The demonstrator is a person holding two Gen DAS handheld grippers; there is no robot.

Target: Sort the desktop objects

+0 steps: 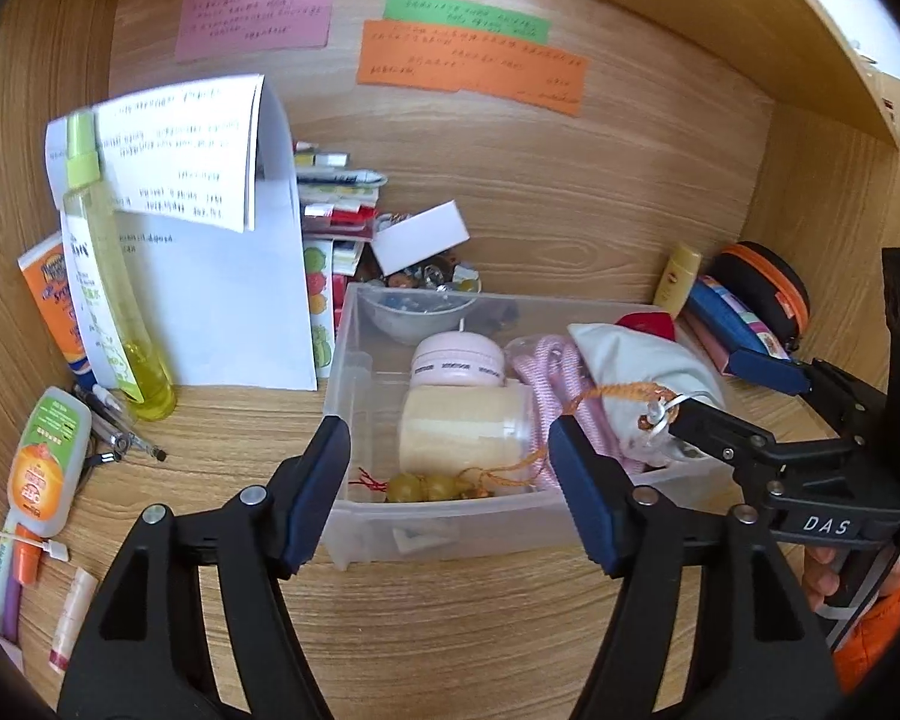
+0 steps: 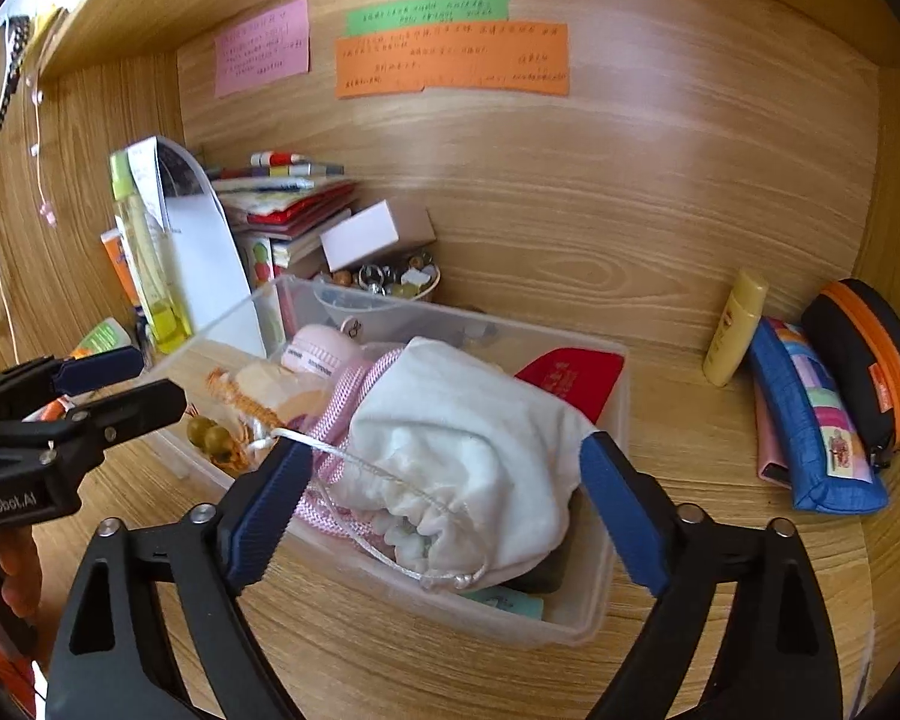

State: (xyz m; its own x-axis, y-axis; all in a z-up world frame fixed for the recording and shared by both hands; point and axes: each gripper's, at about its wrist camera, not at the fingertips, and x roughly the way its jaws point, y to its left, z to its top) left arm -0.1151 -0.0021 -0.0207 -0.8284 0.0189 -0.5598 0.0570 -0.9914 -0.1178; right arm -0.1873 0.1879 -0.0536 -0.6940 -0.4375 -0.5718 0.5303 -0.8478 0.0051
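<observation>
A clear plastic box [image 1: 480, 522] [image 2: 480, 618] stands mid-desk. It holds a pink round jar [image 1: 456, 360], a cream cylinder [image 1: 462, 432], amber beads on an orange tassel [image 1: 432, 487], pink cord [image 2: 354, 396], a red pouch [image 2: 570, 375] and, on top, a white drawstring pouch [image 2: 462, 450] [image 1: 630, 354]. My left gripper [image 1: 450, 495] [image 2: 138, 381] is open, its fingers straddling the box's near left part with nothing pressed. My right gripper [image 2: 444, 480] [image 1: 714, 387] is open around the white pouch, its pads beside the cloth without squeezing it.
On the left are a yellow-green spray bottle [image 1: 108, 276], leaning white papers [image 1: 222, 300], a gel bottle [image 1: 45, 462] and pens [image 1: 120, 432]. Behind the box sits a bowl of beads [image 2: 390, 282]. On the right are a yellow bottle [image 2: 735, 327], a blue pencil case [image 2: 810, 414] and a black-orange case [image 2: 870, 354].
</observation>
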